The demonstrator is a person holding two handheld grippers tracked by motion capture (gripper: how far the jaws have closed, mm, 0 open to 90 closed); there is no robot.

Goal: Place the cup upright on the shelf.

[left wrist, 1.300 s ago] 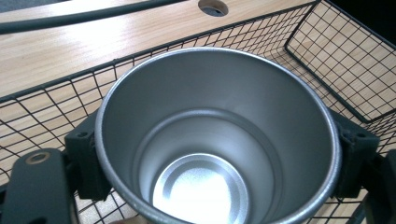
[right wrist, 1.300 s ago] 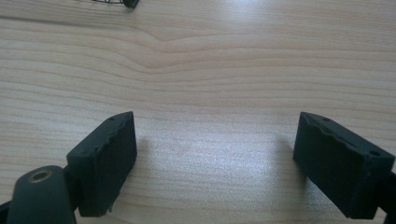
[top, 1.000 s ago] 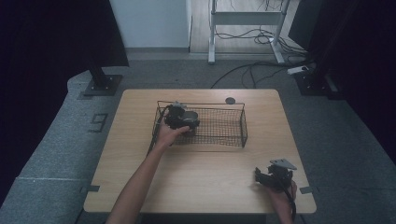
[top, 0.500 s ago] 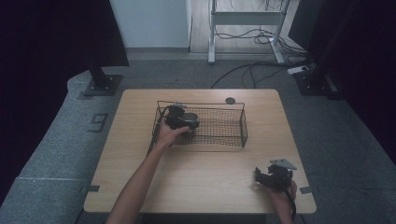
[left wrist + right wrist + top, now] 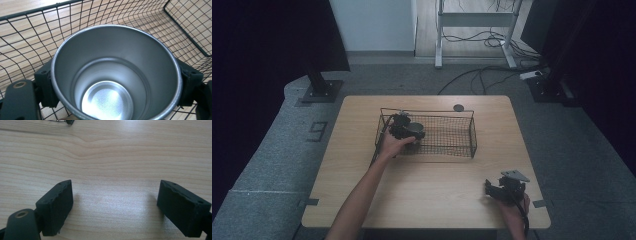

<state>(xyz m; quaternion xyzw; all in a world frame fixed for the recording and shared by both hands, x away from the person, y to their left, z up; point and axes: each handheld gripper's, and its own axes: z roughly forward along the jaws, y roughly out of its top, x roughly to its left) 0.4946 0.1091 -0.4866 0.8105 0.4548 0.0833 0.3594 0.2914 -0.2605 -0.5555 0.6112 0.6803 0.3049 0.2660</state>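
The left gripper (image 5: 408,131) held a metal cup (image 5: 116,75) inside the wire basket (image 5: 472,131). Its jaws pressed the cup's wall from two opposite sides, just under the rim, so the open mouth faced up along the gripper and the empty, shiny bottom showed between them. That side grip looked chosen to keep the cup from tipping while it sat low among the basket's wires. Basket mesh lay beneath and beyond the jaws on every side, with the table (image 5: 422,190) showing through it; whether the cup's base touched the mesh I could not tell. From above, the cup (image 5: 416,129) sat at the basket's end nearest that hand.

The right gripper (image 5: 502,189) rested well apart from the basket, near the table's front edge. Its jaws stood wide with bare wood between them, probably parked out of the way. One basket corner (image 5: 69,122) peeked far ahead of those jaws.
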